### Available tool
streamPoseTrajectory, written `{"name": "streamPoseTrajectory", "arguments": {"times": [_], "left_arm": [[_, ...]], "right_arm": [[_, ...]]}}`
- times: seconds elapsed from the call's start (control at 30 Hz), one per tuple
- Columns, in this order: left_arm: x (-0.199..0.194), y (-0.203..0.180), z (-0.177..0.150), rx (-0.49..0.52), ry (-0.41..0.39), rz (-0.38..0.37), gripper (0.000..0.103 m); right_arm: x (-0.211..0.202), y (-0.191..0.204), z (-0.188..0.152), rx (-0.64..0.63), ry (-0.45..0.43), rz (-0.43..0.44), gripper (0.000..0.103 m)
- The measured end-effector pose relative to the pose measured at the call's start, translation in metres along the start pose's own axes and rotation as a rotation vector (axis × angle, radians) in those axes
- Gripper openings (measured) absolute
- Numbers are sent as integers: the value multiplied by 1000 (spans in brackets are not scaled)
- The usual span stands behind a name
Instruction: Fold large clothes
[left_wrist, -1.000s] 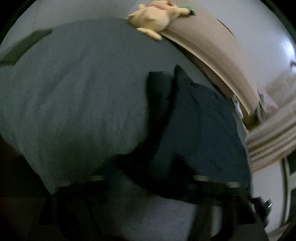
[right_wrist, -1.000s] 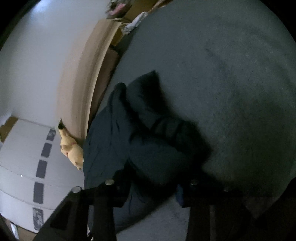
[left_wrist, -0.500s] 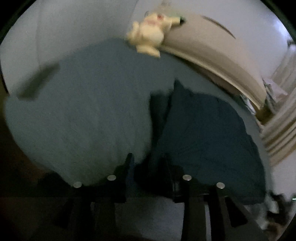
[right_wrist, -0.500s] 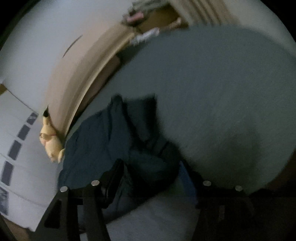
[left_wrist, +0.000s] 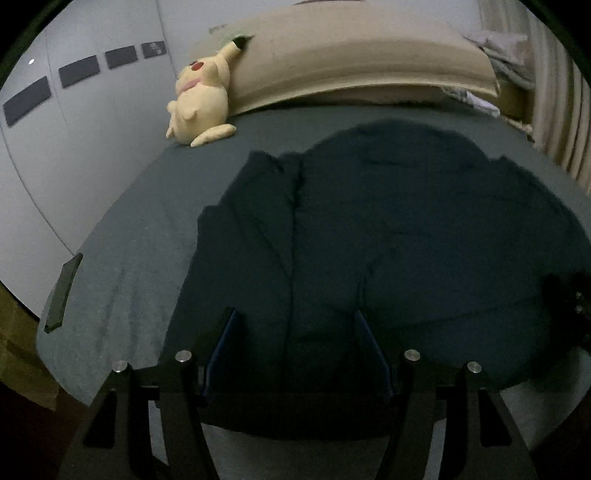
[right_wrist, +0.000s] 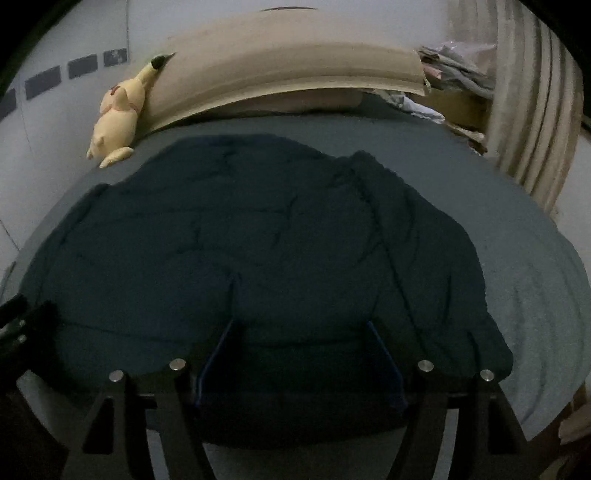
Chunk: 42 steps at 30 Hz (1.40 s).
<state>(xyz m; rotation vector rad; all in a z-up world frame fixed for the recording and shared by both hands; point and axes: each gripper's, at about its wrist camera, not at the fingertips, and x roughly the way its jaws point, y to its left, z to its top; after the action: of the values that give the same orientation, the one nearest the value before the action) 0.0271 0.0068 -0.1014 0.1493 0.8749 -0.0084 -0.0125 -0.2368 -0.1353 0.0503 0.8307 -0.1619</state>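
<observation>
Garment (left_wrist: 406, 240) lies spread on bed (left_wrist: 140, 251), plush toy (left_wrist: 199, 103) beyond; both tongs (left_wrist: 295, 321) (right_wrist: 301, 325) gape, released.

We see the dark garment (left_wrist: 388, 236) spread across the bed (left_wrist: 147, 236). Our left gripper (left_wrist: 295, 317) hangs spread wide over its near edge.

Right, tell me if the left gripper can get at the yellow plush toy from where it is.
Probably not without moving forward. The left gripper is open over the near part of the dark garment, and the plush toy sits across the bed by the headboard. Nothing blocks the way.
</observation>
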Motion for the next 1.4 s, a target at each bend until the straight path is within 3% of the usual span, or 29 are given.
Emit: {"name": "streamPoseTrajectory", "arguments": {"times": [0.07, 0.23, 0.57, 0.8, 0.9, 1.4], "left_arm": [[-9, 5, 2, -16, -5, -18, 65], [-46, 11, 13, -16, -63, -32, 70], [-118, 16, 11, -68, -130, -115, 73], [-149, 31, -8, -113, -148, -130, 80], [-161, 32, -14, -123, -169, -161, 87], [-158, 27, -12, -81, -169, -141, 88]], "right_arm": [[-12, -4, 8, 24, 3, 10, 76], [-55, 2, 23, 16, -93, 45, 103], [-126, 19, 1, -14, -76, 83, 103], [-173, 23, -22, -40, -128, 60, 103], [-181, 25, -28, -61, -134, 45, 103], [-186, 21, -26, -52, -158, 14, 103]]}}
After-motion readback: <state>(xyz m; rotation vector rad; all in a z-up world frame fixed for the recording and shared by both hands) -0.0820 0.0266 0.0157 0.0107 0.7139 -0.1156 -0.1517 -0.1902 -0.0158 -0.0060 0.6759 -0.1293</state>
